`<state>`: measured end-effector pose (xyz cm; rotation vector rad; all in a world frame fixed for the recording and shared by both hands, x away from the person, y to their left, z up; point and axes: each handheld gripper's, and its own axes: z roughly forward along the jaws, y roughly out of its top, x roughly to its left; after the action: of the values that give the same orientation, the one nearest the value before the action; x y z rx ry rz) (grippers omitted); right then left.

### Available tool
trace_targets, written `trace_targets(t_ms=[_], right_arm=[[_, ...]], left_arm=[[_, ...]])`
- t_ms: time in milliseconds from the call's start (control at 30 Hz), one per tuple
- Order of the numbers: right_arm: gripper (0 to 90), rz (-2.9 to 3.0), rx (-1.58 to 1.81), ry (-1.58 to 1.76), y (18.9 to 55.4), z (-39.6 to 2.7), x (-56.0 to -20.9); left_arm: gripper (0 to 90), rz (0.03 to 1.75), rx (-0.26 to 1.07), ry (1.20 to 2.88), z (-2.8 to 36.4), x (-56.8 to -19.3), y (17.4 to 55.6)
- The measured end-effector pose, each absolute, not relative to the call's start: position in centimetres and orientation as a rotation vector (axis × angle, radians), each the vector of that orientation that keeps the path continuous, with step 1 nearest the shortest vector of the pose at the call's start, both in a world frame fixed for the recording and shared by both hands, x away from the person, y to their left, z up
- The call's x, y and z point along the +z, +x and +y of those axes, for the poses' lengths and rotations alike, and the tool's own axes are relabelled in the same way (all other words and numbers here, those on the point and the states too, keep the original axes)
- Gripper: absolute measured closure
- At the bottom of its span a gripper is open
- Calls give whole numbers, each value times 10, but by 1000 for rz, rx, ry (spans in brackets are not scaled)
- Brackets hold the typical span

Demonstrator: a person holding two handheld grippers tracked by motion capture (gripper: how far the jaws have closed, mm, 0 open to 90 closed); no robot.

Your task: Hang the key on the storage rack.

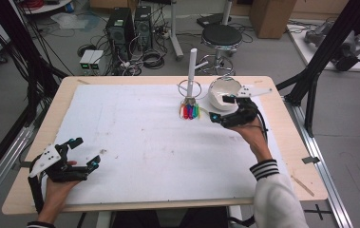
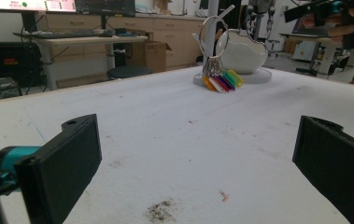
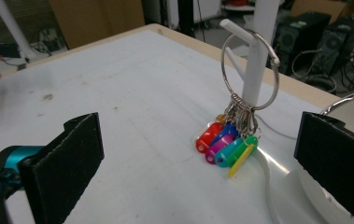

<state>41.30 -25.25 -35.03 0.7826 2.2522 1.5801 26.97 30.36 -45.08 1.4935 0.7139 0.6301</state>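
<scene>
Black right tool hovers agape beside the key ring.

I see two PC towers on the floor behind the table, cables tangled around them, a black stool beside, cardboard box far right, wooden cabinets in back.

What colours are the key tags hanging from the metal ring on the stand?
Red, blue, magenta, teal, green and yellow key tags, clearest in the right gripper view.
</scene>
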Motion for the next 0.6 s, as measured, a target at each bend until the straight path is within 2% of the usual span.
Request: trace_targets(t_ms=[400,600], right_arm=[[9,2043,1725,714,338,-296,-407],[9,1941,1758,727,319,-308,-429]], left_arm=[[17,709,644,1498,303,-451,269],[17,707,653,1493,303,-451,268]])
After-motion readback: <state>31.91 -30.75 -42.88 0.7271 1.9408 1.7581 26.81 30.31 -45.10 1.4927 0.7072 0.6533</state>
